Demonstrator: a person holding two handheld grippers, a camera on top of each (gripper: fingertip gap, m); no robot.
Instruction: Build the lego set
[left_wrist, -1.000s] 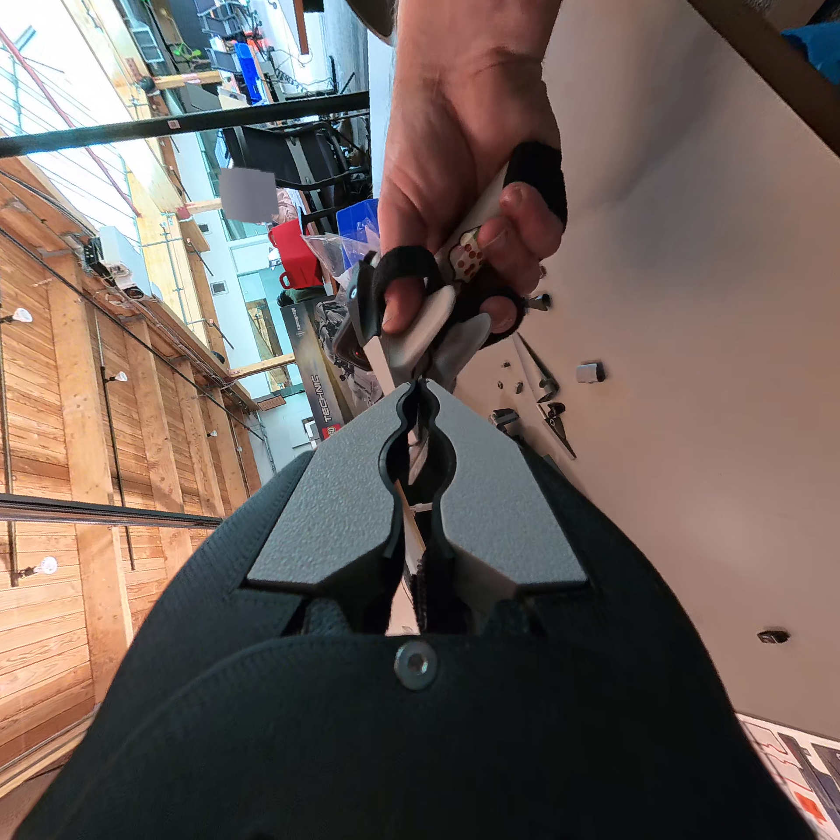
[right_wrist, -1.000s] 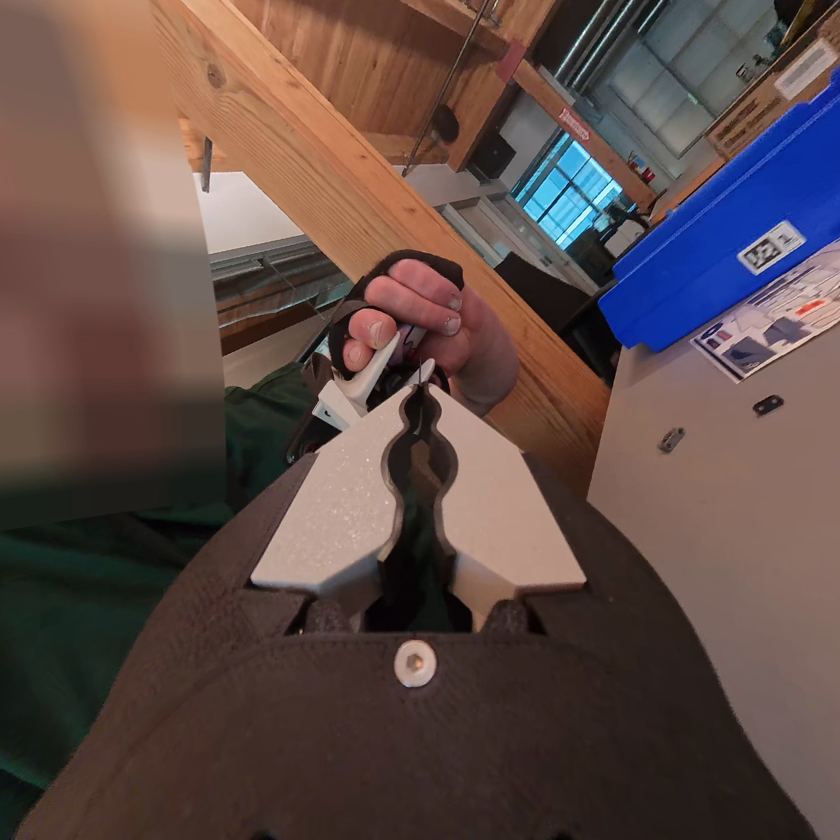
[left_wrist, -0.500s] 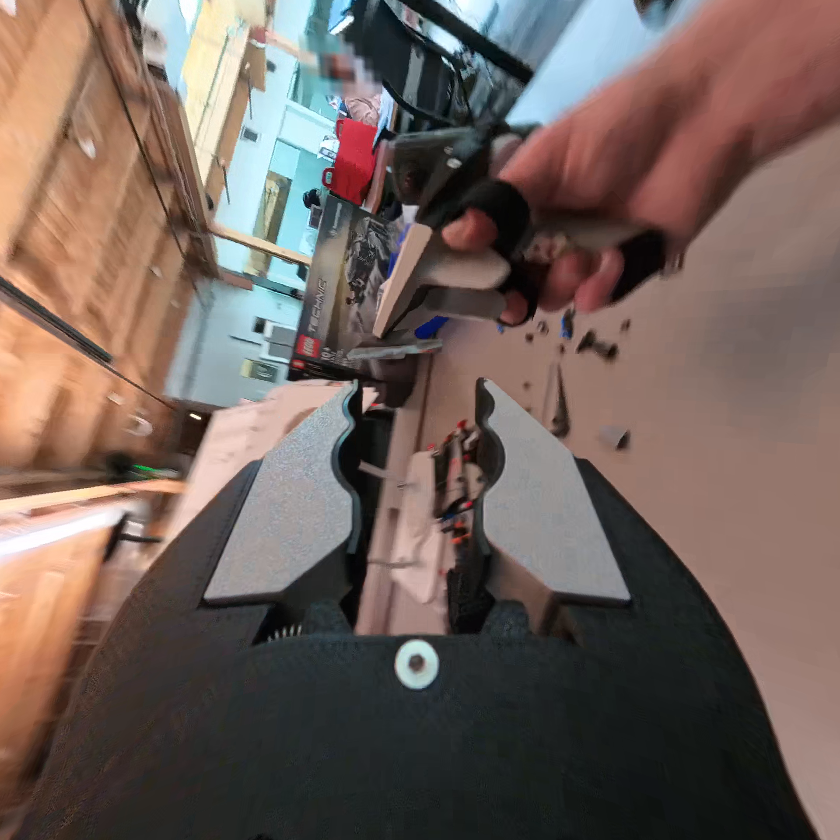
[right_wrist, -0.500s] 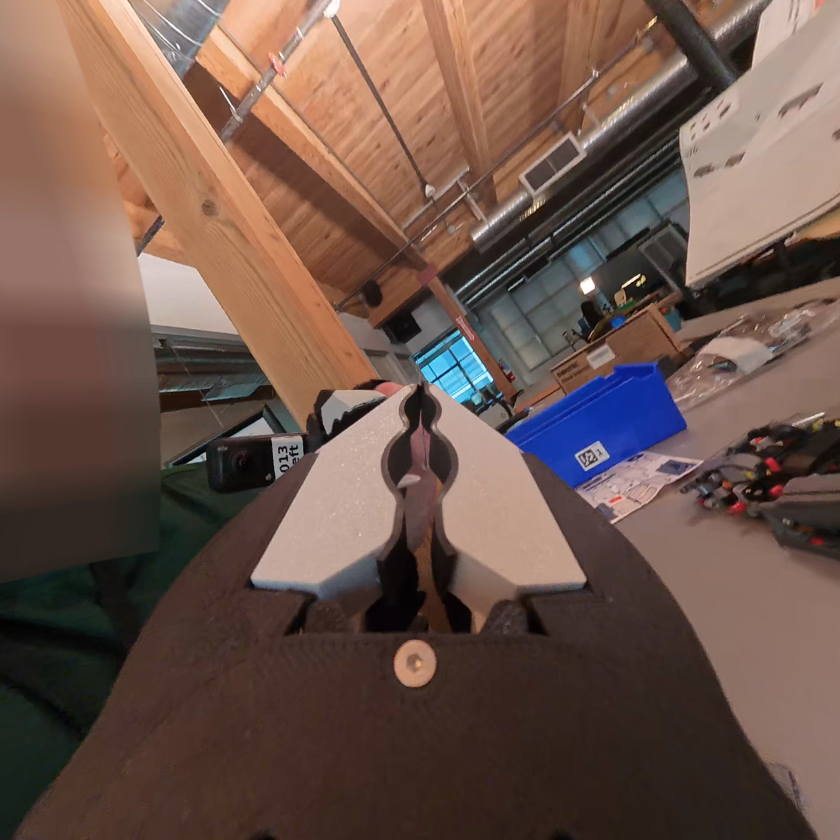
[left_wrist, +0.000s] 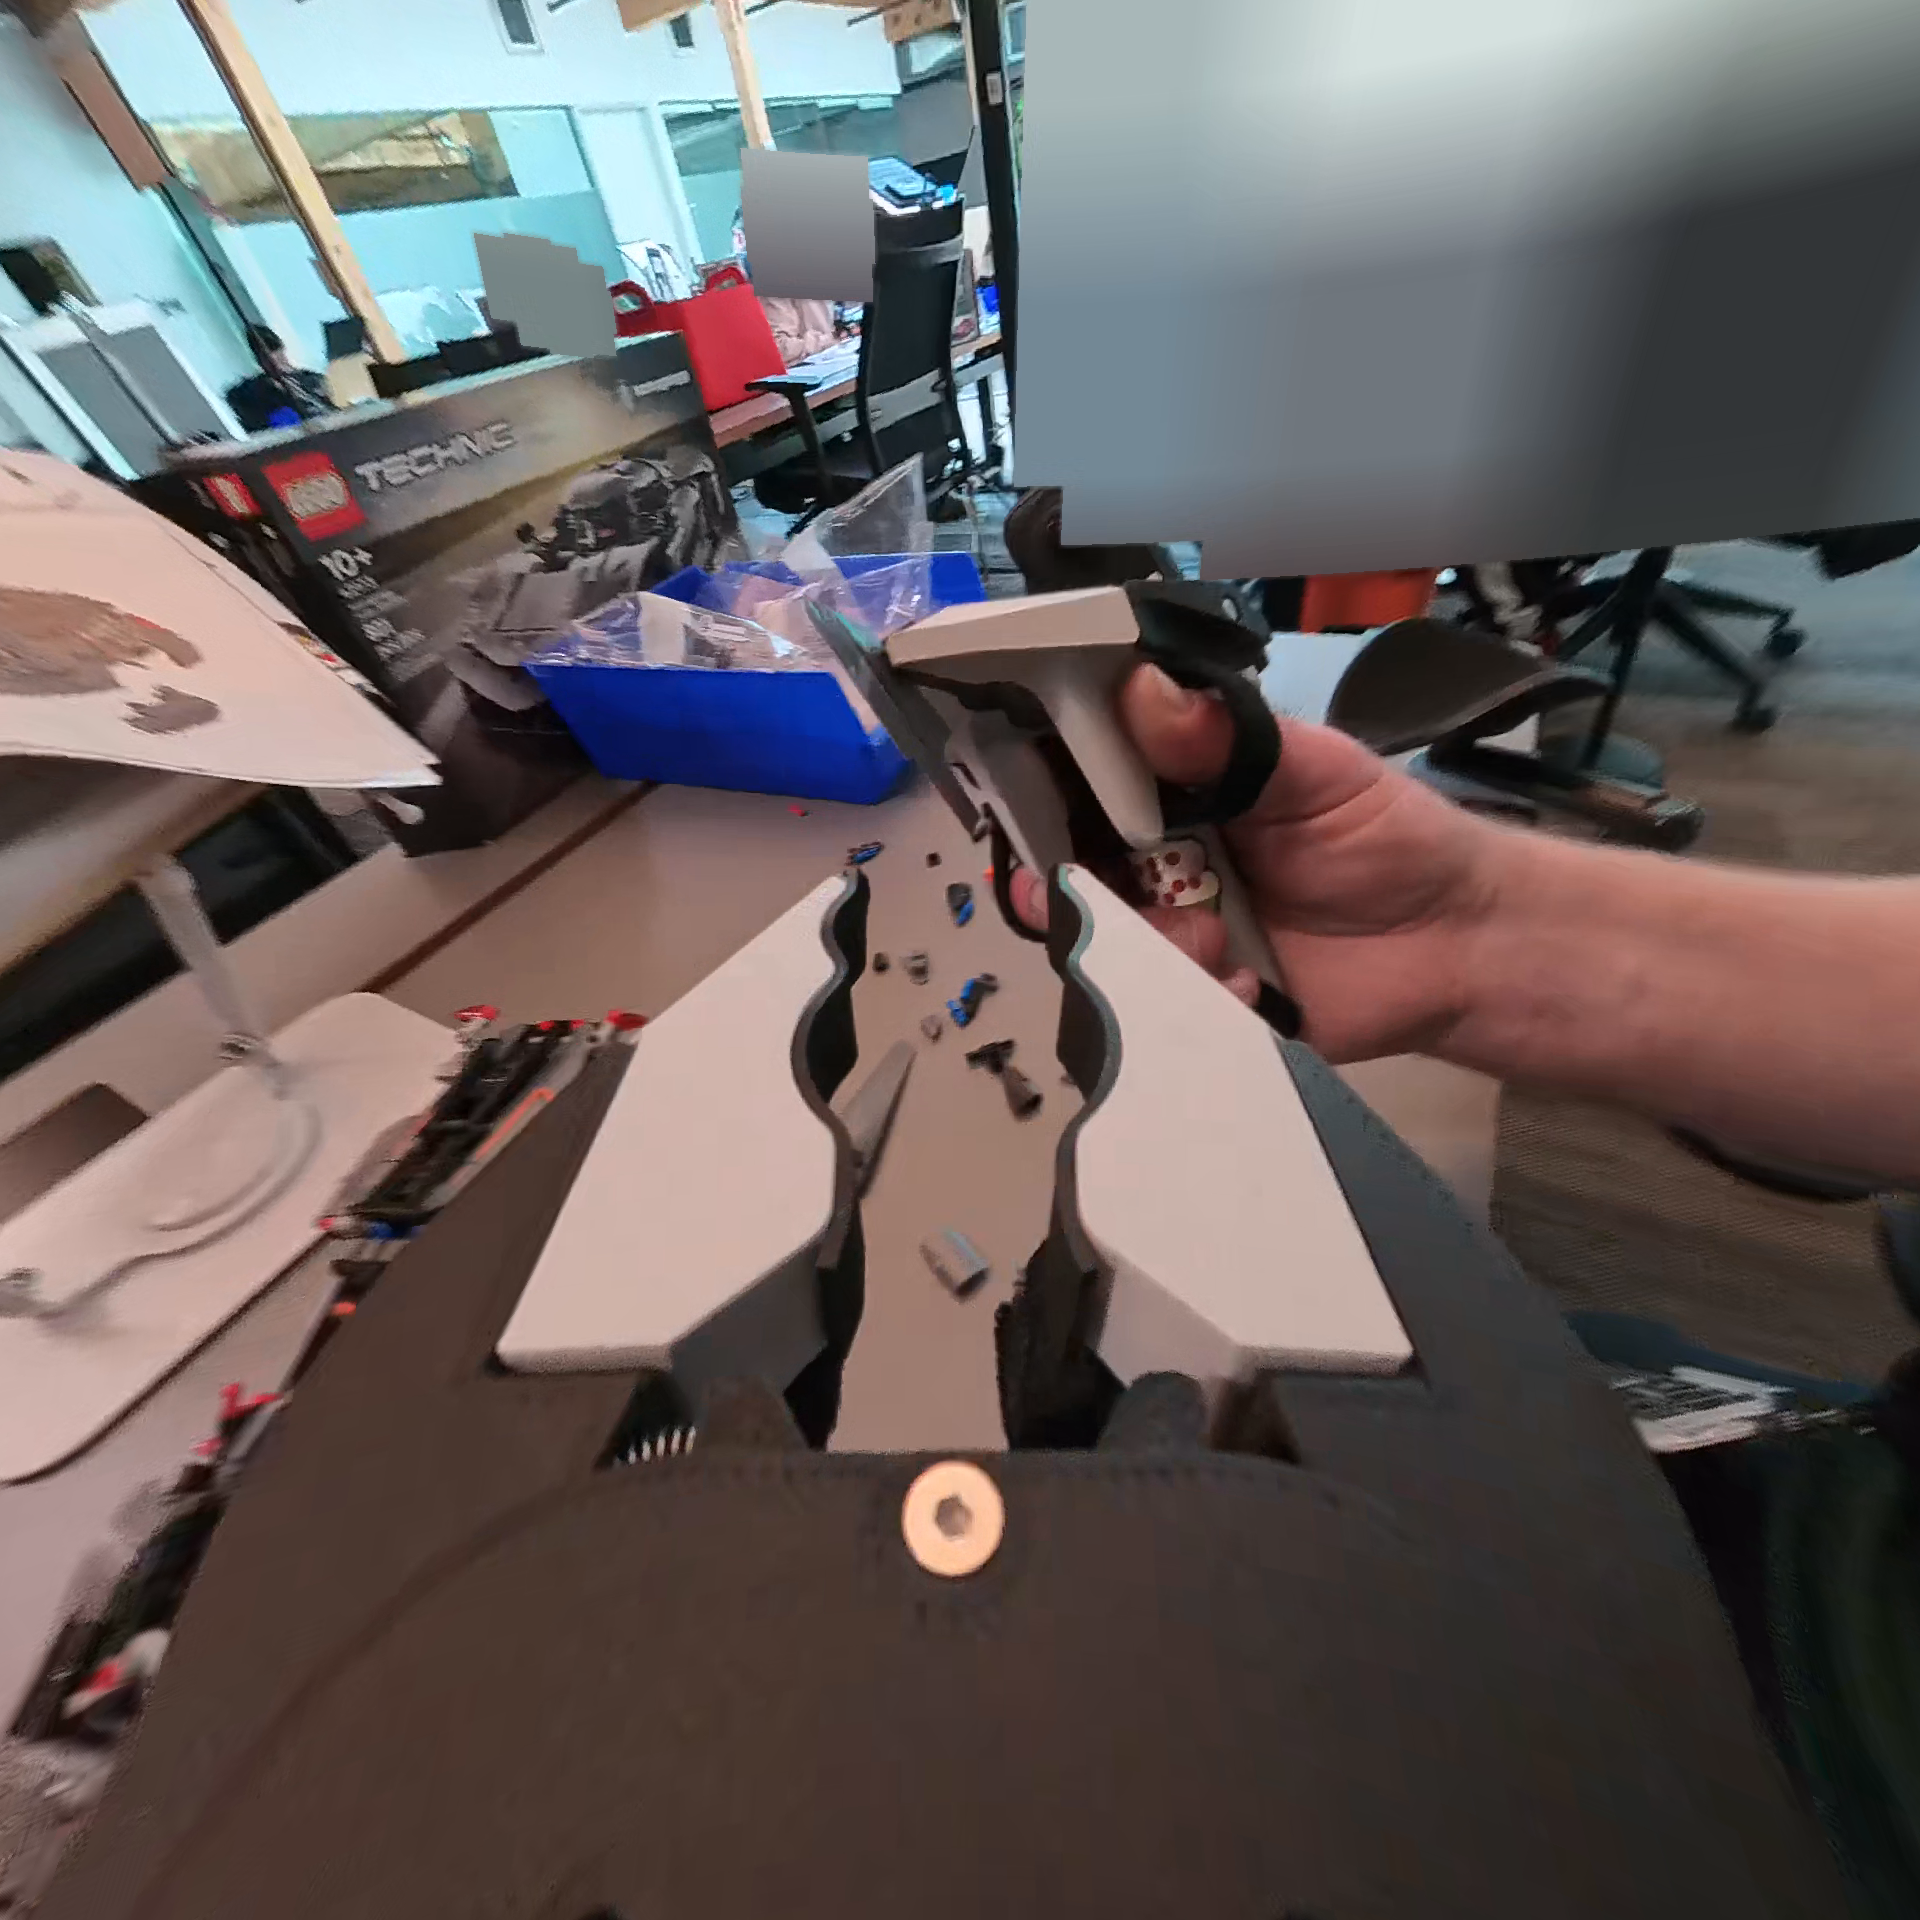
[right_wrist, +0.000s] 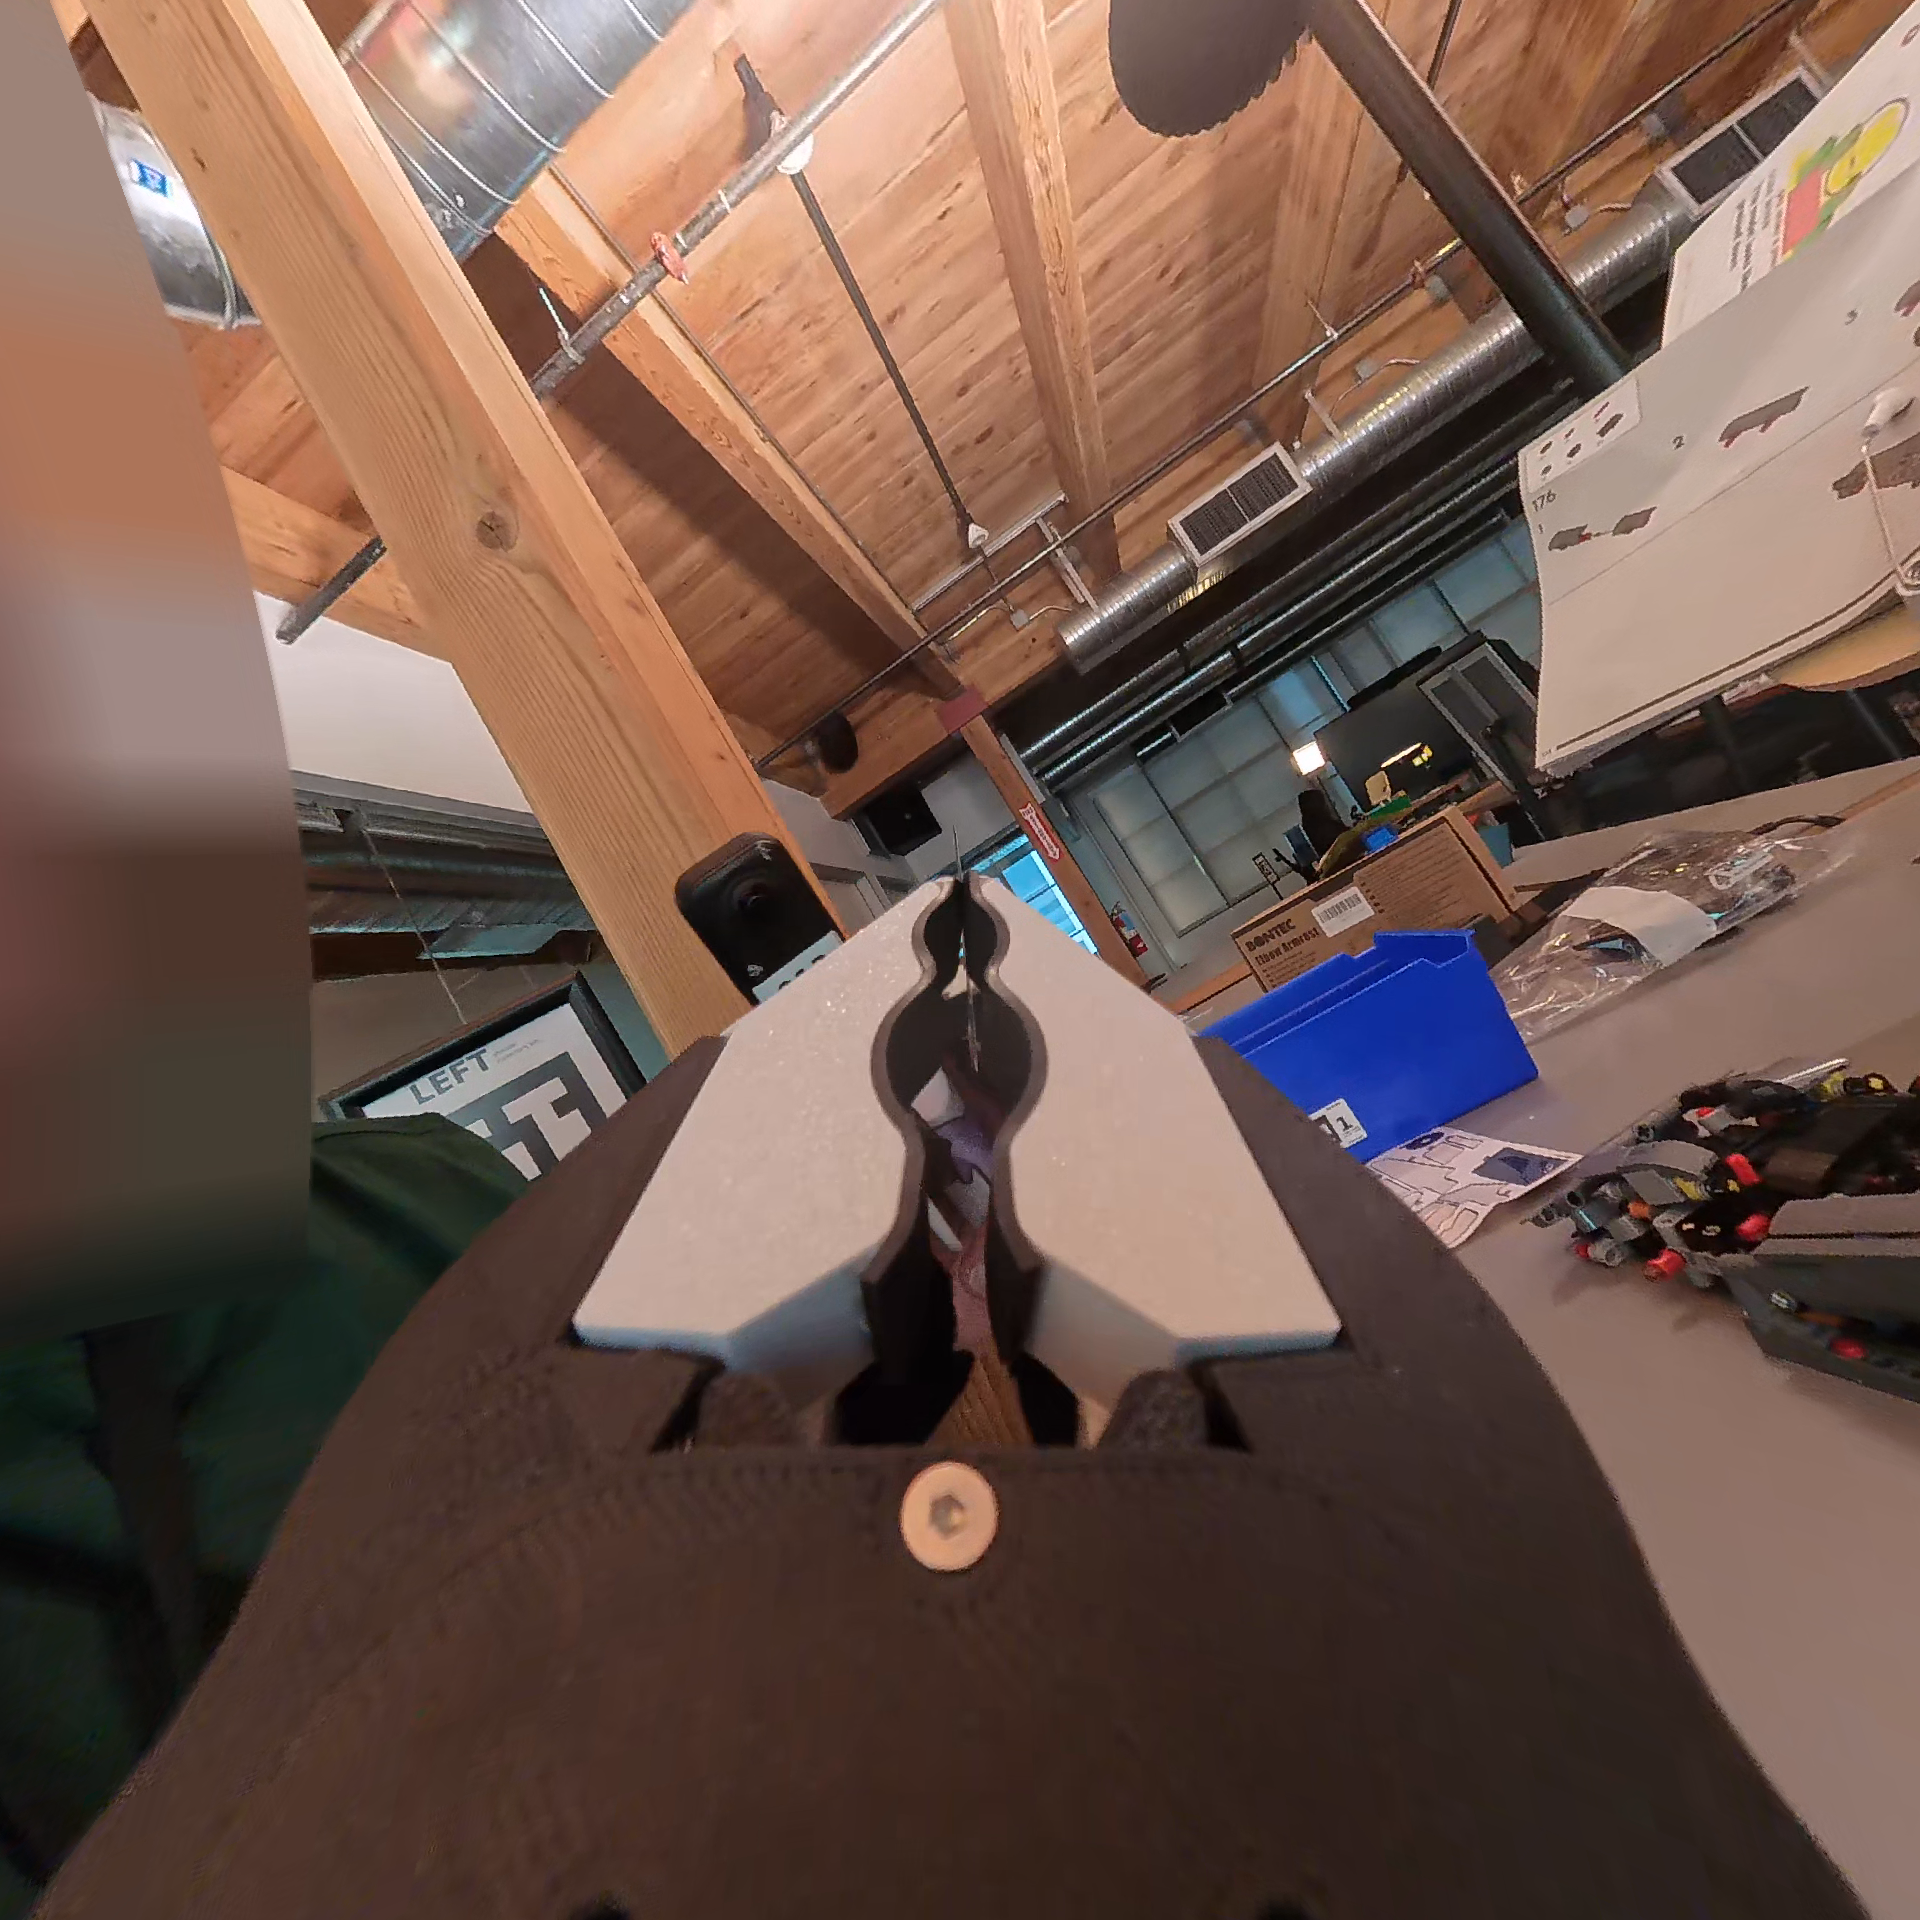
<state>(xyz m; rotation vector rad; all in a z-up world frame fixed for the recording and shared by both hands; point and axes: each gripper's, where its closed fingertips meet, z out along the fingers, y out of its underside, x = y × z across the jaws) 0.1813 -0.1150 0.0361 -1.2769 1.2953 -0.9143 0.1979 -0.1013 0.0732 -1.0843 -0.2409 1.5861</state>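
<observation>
Left tongs (left_wrist: 961, 894) newly parted; lego model (left_wrist: 457, 1122) half hidden, blurred.

Grey table (left_wrist: 665, 914): scattered small lego pieces (left_wrist: 961, 1003), blue bin (left_wrist: 727, 717), lego box (left_wrist: 468, 540).

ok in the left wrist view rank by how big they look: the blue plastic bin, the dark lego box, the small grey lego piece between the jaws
1. dark lego box
2. blue plastic bin, though both sit far off and the box is partly hidden
3. small grey lego piece, smallest despite being nearest
</observation>
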